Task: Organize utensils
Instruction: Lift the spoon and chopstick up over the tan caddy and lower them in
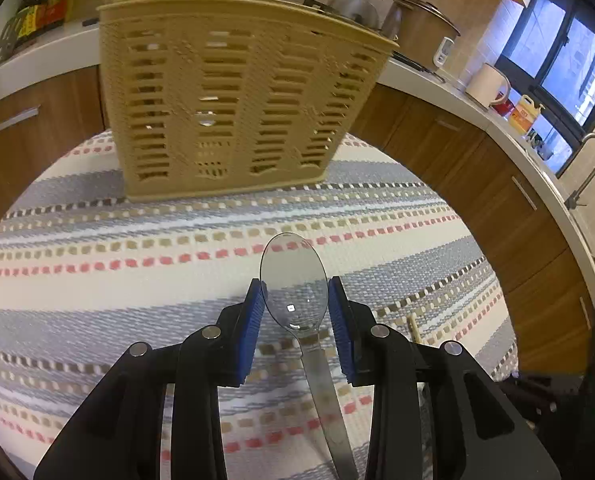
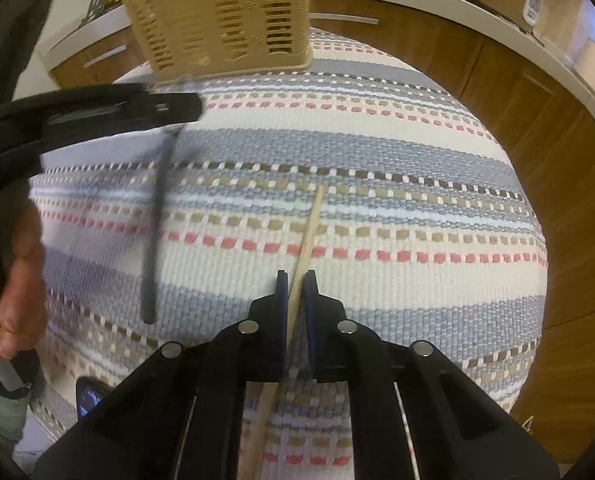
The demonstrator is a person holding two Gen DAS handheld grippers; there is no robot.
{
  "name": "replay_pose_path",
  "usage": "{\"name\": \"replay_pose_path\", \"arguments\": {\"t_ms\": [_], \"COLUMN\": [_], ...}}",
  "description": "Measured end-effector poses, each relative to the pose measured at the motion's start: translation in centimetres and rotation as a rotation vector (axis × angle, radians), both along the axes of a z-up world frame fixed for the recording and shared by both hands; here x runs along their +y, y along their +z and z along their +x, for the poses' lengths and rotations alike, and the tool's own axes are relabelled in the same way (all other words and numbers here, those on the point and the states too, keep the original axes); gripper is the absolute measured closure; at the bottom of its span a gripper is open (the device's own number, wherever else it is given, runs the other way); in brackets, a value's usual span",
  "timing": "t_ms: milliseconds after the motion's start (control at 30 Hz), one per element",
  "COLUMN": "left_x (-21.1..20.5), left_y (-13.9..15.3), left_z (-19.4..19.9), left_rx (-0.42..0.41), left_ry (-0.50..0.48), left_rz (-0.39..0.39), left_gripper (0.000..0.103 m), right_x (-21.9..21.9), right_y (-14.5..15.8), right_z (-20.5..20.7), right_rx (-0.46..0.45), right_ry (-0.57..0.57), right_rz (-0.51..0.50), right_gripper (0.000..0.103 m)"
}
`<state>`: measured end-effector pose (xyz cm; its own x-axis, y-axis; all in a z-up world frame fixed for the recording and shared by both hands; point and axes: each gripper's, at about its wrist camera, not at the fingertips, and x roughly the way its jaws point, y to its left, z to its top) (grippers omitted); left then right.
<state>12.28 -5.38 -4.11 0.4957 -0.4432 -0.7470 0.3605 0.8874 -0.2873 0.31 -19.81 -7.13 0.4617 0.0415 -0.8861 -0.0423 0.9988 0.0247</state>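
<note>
- The bowl of a clear plastic spoon [image 1: 293, 292] is clamped between the blue pads of the left gripper [image 1: 296, 300], above the striped woven cloth [image 1: 97, 312], near the tan slotted plastic basket [image 1: 233, 96].
- A thin wooden chopstick [image 2: 307, 236] is bracketed by the right gripper [image 2: 296, 304], its jaws narrowly parted; actual contact cannot be told.

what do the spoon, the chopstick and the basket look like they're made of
Spoon: looks like polished metal, given its mirror-like bowl with bright glints. Chopstick: probably bamboo or wood, pale tan and matte. Basket: looks like moulded beige plastic with regular slotted walls imitating weave.
</note>
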Motion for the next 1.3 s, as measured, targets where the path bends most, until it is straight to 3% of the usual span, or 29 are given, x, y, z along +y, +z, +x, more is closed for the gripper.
{"name": "replay_pose_path", "arguments": {"t_ms": [133, 300, 567, 767, 867, 933, 1000, 1100, 1300], "left_x": [1.8, 3.9, 5.2, 4.6, 4.6, 4.9, 5.6, 6.7, 9.1], "left_y": [0.4, 0.3, -0.1, -0.2, -0.1, 0.0, 0.6, 2.0, 7.9], "left_z": [0.4, 0.4, 0.2, -0.3, -0.6, -0.6, -0.7, -1.1, -2.0], "left_rx": [0.015, 0.003, -0.008, -0.03, -0.038, -0.041, -0.053, -0.089, -0.252], "left_ry": [-0.029, -0.048, -0.071, -0.121, -0.131, -0.125, -0.111, -0.093, -0.017], "left_rz": [0.017, 0.091, 0.119, 0.141, 0.14, 0.133, 0.11, 0.083, -0.026], "left_gripper": [0.072, 0.072, 0.072, 0.072, 0.072, 0.072, 0.072, 0.072, 0.072], "right_x": [-1.2, -1.6, -1.5, -0.6, 0.5, 0.8, 0.9, 0.7, 1.6], "right_y": [0.5, 0.2, 0.3, 0.3, 0.1, 0.2, 0.6, 2.7, 8.7], "right_z": [1.6, 3.5, 5.8, 8.8, 9.7, 9.7, 9.4, 8.7, 6.8], "right_rx": [0.014, 0.064, 0.178, 0.323, 0.342, 0.325, 0.288, 0.169, -0.134], "right_ry": [-0.007, 0.008, 0.017, 0.049, 0.063, 0.07, 0.074, 0.073, 0.129], "right_rz": [0.06, 0.073, 0.071, 0.018, -0.035, -0.043, 0.034, 0.062, 0.131], "right_gripper": [0.099, 0.099, 0.098, 0.098, 0.098, 0.099, 0.1, 0.1, 0.1]}}
